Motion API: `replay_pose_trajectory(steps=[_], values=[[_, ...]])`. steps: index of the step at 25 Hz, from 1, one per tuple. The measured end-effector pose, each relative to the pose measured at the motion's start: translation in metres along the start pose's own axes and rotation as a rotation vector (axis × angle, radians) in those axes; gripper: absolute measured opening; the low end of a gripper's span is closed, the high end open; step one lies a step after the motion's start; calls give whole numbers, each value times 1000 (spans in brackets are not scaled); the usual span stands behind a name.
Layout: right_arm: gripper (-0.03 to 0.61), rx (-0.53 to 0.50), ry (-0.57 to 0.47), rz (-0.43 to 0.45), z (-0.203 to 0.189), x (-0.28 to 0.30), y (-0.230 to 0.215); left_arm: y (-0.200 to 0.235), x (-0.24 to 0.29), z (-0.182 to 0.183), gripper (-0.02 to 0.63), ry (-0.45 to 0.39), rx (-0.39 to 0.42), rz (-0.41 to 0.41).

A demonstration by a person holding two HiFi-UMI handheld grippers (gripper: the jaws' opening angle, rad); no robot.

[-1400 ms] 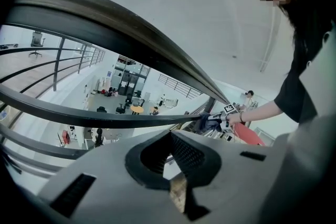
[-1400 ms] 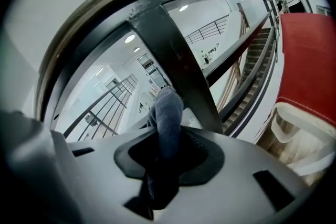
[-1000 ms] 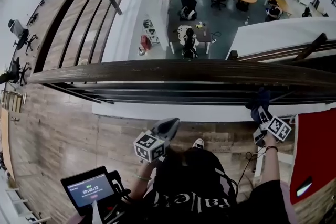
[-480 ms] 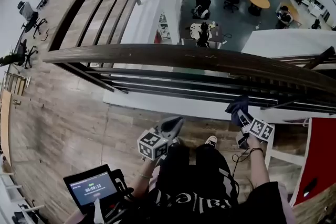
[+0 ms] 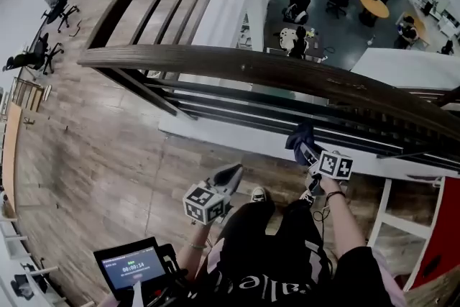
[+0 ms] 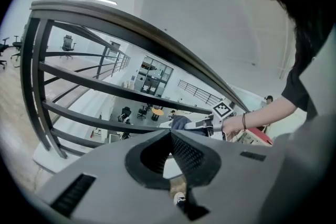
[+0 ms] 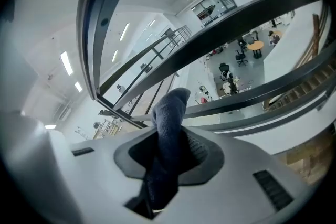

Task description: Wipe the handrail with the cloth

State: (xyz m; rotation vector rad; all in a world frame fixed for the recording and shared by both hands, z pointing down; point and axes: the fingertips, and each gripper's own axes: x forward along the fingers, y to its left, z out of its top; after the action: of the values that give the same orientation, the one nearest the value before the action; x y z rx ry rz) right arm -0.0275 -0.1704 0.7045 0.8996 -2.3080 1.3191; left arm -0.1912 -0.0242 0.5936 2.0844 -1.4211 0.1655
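My right gripper [image 7: 169, 152] is clamped on the dark blue cloth [image 7: 170, 113]. It looks soft and light, and held low like this its free end should fold against wood. My left gripper [image 6: 170, 139] is closed on nothing. The wooden handrail [image 5: 287, 72] runs ahead, seemingly apart from the cloth.

The rail [image 5: 273, 72] crosses ahead of me. My right gripper [image 5: 305, 146], cloth [image 5: 297, 134] between its jaws, sits below it, and my left gripper [image 5: 231, 173] is to its left.

Black lettered T-shirt [image 5: 277, 273], grey left claw [image 5: 237, 170], marker cube [image 5: 205, 203], wristband [image 5: 333, 194]
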Motion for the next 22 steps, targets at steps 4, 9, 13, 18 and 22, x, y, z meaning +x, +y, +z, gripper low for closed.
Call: replay_pose_trajectory(steps=[4, 9, 13, 18, 22], values=[[92, -59, 71, 48, -10, 69, 46, 47, -25, 1, 0, -18, -23, 49], [92, -107, 140, 101, -18, 152, 92, 94, -42, 3, 0, -30, -42, 100], [92, -132, 177, 142, -29, 196, 112, 101, -49, -9, 0, -17, -65, 115], [92, -181, 221, 164, -33, 240, 126, 106, -50, -27, -1, 11, -98, 120], [92, -198, 238, 157, -34, 257, 115, 104, -45, -53, 0, 29, -111, 122]])
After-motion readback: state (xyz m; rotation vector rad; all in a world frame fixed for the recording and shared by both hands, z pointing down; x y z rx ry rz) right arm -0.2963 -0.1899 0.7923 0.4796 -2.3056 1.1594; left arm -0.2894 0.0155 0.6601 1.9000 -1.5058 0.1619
